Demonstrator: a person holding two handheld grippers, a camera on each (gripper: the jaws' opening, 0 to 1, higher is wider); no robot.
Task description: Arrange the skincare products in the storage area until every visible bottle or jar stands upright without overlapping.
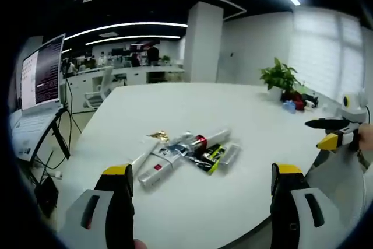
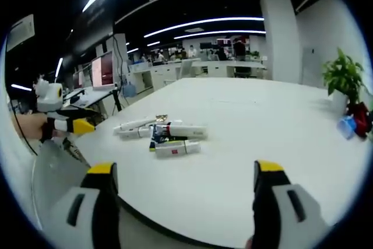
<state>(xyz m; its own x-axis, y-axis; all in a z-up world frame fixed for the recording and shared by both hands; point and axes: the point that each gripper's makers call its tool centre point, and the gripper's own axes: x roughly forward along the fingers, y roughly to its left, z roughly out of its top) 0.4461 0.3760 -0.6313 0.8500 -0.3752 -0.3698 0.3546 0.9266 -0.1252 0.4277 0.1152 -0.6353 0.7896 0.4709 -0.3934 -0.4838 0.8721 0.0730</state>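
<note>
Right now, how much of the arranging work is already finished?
Nothing looks done: the skincare tubes lie flat in an overlapping heap on the white table. Nothing is in hand; the left gripper and right gripper are open, short of the heap. Left: stand every tube upright, apart.

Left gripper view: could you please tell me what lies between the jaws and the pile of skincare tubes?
Only bare white table lies between the left gripper and the pile of skincare tubes, as the left gripper view shows.
</note>
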